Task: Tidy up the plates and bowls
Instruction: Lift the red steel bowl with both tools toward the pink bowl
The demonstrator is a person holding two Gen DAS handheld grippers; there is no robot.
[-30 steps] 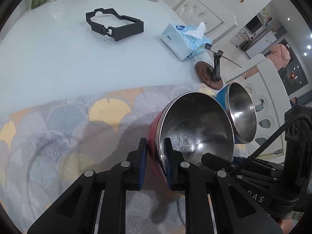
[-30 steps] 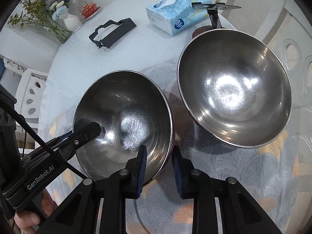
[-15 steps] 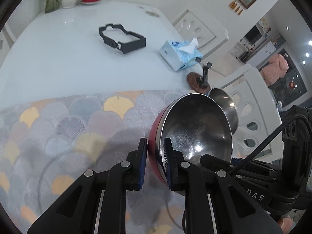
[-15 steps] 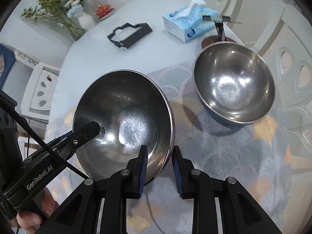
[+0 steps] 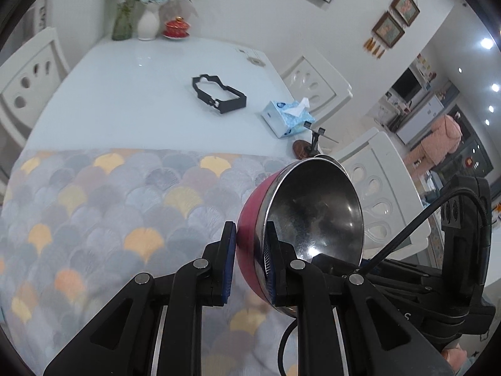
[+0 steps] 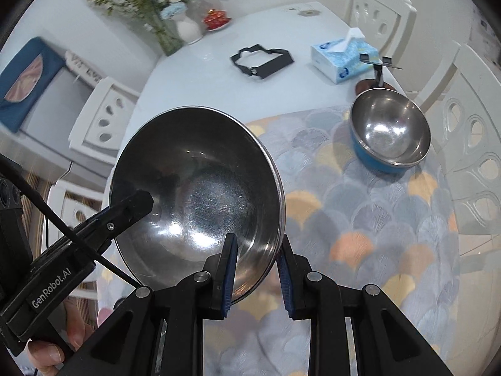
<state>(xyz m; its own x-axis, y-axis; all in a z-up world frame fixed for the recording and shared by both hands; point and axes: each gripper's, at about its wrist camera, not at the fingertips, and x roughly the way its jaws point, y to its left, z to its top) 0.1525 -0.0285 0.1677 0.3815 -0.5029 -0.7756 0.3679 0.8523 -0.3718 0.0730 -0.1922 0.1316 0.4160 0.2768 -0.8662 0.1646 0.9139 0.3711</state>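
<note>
A red steel bowl (image 5: 310, 219) is held in the air above the patterned cloth (image 5: 109, 206), tilted. My left gripper (image 5: 247, 260) is shut on its rim, one finger inside and one outside. My right gripper (image 6: 256, 263) is shut on the opposite rim of the same bowl (image 6: 197, 188). A blue steel bowl (image 6: 389, 134) stands upright on the cloth at the far right, apart from both grippers. In the left wrist view the blue bowl is hidden behind the red one.
A tissue box (image 6: 344, 59), a black plastic frame (image 6: 261, 61) and a small stand on a wooden disc (image 6: 377, 75) lie on the white table (image 5: 131, 100) beyond the cloth. A vase and red dish stand at the far end. White chairs surround the table.
Both grippers have lifted the red bowl up and back, away from the blue bowl, which now sits much farther off on the cloth.
</note>
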